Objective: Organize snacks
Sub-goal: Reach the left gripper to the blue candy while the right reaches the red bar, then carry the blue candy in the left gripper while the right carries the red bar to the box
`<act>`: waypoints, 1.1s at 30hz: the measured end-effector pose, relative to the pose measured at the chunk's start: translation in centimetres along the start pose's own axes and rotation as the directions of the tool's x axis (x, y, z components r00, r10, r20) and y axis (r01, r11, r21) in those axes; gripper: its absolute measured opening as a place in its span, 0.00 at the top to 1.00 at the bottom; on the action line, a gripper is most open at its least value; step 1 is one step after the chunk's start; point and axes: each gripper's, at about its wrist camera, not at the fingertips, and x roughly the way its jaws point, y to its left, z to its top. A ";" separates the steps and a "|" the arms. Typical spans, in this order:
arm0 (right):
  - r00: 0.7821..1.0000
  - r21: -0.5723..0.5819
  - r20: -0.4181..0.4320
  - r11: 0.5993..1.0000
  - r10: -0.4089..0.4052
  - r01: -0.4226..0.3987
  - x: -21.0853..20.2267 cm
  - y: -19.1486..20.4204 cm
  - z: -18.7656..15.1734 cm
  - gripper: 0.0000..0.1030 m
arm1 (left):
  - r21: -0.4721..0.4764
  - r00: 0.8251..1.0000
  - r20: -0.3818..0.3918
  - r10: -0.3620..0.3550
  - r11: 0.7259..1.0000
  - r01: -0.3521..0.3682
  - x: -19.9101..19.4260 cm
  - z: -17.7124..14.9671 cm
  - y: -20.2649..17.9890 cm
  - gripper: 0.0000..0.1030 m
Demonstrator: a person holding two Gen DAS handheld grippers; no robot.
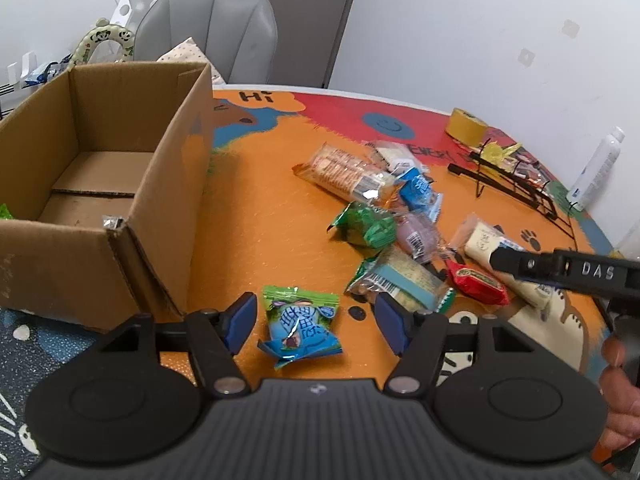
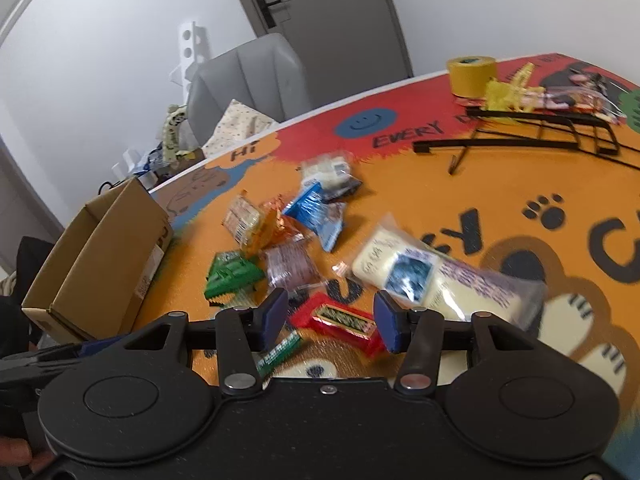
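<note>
You are near the start: the cardboard box (image 1: pixel 100 184) at the left of the frame looks almost empty, and the snack pile (image 1: pixel 384 216) lies at centre on the table (image 1: pixel 256 240). Your left gripper (image 1: pixel 312 316) has its jaws part open around a green-blue packet (image 1: pixel 300 324), pads not touching. Your right gripper (image 2: pixel 332 320) straddles a red packet (image 2: pixel 340 322), also not gripped.

Assorted wrapped snack packets (image 1: pixel 384 208) lie scattered mid-tabletop. One green-and-blue foil packet (image 1: pixel 300 326) lies flat, apart, nearer the open brown cardboard box (image 1: pixel 100 184) at the tabletop's left edge.
</note>
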 end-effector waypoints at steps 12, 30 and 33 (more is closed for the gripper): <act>0.996 -0.082 -0.066 0.995 -0.068 0.062 3.1 0.7 -1.0 0.52 | -0.009 0.999 -0.036 0.032 0.999 -0.032 1.5 -0.3 1.0 0.50; 0.983 -0.192 -0.073 0.970 -0.169 0.152 0.7 4.3 -3.1 0.82 | 0.009 0.997 -0.007 -0.071 0.997 0.071 -0.5 -1.4 1.4 0.78; 0.985 -0.184 -0.053 0.971 -0.166 0.153 0.0 4.7 -3.1 0.82 | 0.006 0.997 -0.001 -0.083 0.997 0.083 -0.9 -1.6 1.6 0.80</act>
